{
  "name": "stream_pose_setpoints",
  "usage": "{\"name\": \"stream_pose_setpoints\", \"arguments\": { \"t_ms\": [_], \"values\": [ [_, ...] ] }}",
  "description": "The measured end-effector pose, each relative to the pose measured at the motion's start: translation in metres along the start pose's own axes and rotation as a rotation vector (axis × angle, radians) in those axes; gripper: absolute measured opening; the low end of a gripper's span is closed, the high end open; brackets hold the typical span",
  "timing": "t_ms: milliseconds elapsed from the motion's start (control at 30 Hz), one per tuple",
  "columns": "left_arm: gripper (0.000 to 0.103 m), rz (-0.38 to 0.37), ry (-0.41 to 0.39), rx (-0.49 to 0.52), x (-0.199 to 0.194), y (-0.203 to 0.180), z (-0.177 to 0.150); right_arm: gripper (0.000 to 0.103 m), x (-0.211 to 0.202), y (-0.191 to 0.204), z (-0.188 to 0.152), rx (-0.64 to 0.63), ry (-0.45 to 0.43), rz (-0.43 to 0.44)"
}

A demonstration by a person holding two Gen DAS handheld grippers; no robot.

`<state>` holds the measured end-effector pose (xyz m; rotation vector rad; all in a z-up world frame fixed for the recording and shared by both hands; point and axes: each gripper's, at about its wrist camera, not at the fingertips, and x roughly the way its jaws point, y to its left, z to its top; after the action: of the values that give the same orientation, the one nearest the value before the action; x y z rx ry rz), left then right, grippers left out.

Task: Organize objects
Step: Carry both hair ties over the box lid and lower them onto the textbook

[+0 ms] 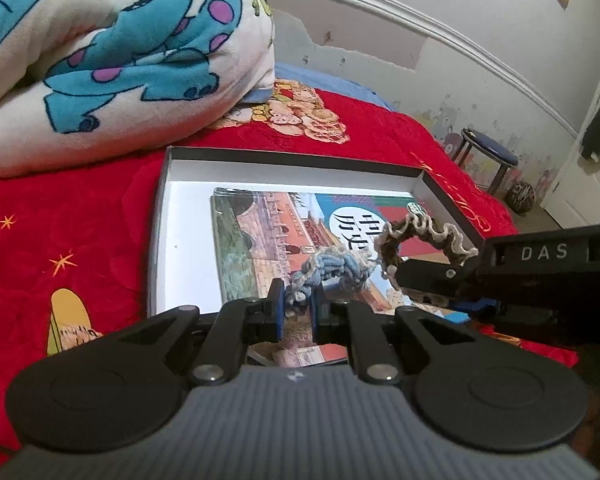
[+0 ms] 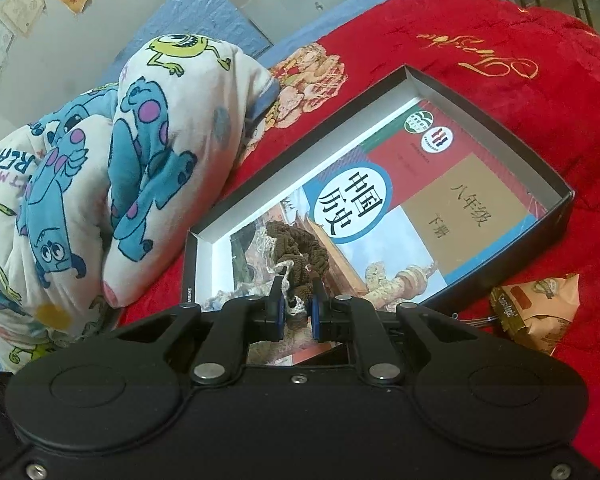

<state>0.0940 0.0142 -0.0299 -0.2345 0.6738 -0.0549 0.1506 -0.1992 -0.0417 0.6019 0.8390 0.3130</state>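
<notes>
Nearest the left wrist camera, a blue-grey crocheted scrunchie [image 1: 328,270] is pinched between the nearly closed blue pads of the left gripper [image 1: 297,308], its soft, bunched yarn bulging out ahead of the fingertips; it is held over the book, presumably so that it can be set down inside the box. Just beside it, a brown-and-cream scrunchie [image 1: 424,236] is clamped in the right gripper [image 1: 396,276], which is seen reaching in from the right edge. In the right wrist view the same brown scrunchie [image 2: 296,252] is shown squeezed between fully closed pads of the right gripper [image 2: 296,308], its ruffled loop standing up above the fingertips. Both are poised above a glossy, flat textbook [image 2: 400,208] with a printed cover, which is laid inside a shallow cardboard box [image 1: 300,160] with a white interior and dark outer walls; a strip of bare floor is left along the box's left side in the left wrist view. The box is rested on a red plush bedspread [image 1: 60,208] with embroidered stars. Beside the box's near right corner a crinkled snack packet [image 2: 540,312] is left lying, not yet put away. Farther back, a thick, fleecy cartoon-print blanket [image 1: 120,60] is folded against the wall, and a round stool [image 1: 488,152] is seen beyond the bed.
</notes>
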Motion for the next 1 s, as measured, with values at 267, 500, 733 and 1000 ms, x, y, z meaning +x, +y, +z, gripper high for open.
{"name": "stream_pose_setpoints", "arguments": {
  "t_ms": [267, 500, 733, 1000],
  "values": [
    [0.017, -0.004, 0.037, -0.005, 0.007, 0.005, 0.001, 0.012, 0.012, -0.010, -0.001, 0.042, 0.052, 0.029],
    [0.018, 0.006, 0.039, -0.021, 0.000, 0.009, 0.003, 0.013, 0.019, -0.009, -0.003, 0.054, 0.104, 0.071],
    [0.020, 0.030, 0.071, -0.002, 0.000, 0.006, 0.000, 0.013, 0.016, 0.000, -0.005, 0.006, 0.100, 0.056],
    [0.035, 0.044, 0.059, 0.015, -0.003, 0.006, 0.001, 0.013, 0.012, 0.008, -0.008, -0.043, 0.078, 0.027]
  ]
}}
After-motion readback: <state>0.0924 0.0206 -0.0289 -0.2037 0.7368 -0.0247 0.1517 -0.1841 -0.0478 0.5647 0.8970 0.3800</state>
